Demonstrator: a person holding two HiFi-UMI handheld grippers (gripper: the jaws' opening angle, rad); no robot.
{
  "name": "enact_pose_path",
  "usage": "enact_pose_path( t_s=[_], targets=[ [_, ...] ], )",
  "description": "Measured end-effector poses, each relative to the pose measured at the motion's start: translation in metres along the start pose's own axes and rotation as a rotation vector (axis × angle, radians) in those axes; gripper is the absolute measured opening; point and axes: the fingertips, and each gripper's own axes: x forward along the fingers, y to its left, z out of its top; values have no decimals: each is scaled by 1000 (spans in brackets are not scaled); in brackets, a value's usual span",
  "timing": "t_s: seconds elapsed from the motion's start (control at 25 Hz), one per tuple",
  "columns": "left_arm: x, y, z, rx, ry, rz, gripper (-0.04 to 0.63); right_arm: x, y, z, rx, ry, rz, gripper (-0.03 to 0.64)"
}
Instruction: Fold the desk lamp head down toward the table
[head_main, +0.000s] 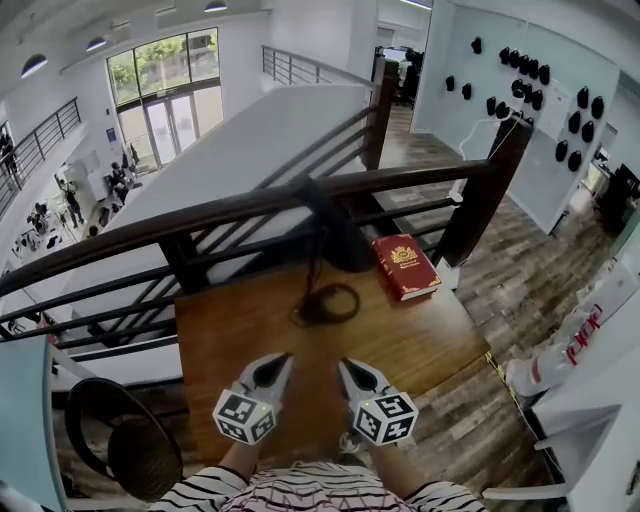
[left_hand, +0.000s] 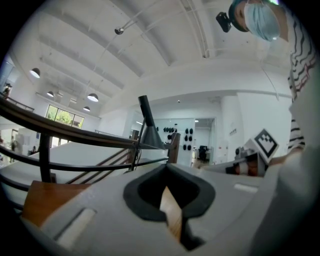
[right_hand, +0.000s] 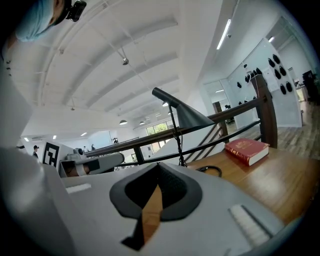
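The black desk lamp stands at the table's far middle, its ring base (head_main: 326, 303) on the wood and its cone head (head_main: 335, 235) raised in front of the railing. That head shows again in the left gripper view (left_hand: 149, 131) and the right gripper view (right_hand: 187, 115), upright and well ahead of both. My left gripper (head_main: 278, 362) and right gripper (head_main: 348, 368) hover side by side over the near table edge. Both are shut with nothing between the jaws, and both are apart from the lamp. The right gripper view also catches the base ring (right_hand: 210, 170).
A red book (head_main: 405, 265) lies right of the lamp on the wooden table (head_main: 430, 340). A dark railing (head_main: 200, 215) runs behind the table, with an open drop beyond. A black round chair (head_main: 120, 440) stands at the lower left, and a white counter (head_main: 590, 410) at the right.
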Motion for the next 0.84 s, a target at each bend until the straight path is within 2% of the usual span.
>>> enact_pose_path(
  t_s=[0.24, 0.48, 0.84],
  targets=[
    [-15, 2, -9, -13, 10, -10, 2, -4, 7, -10, 0, 9, -37, 0],
    [-21, 10, -9, 14, 8, -5, 2, -1, 9, -16, 7, -6, -69, 0],
    [-37, 13, -7, -1, 21, -14, 2, 1, 25, -14, 4, -11, -76, 0]
  ],
)
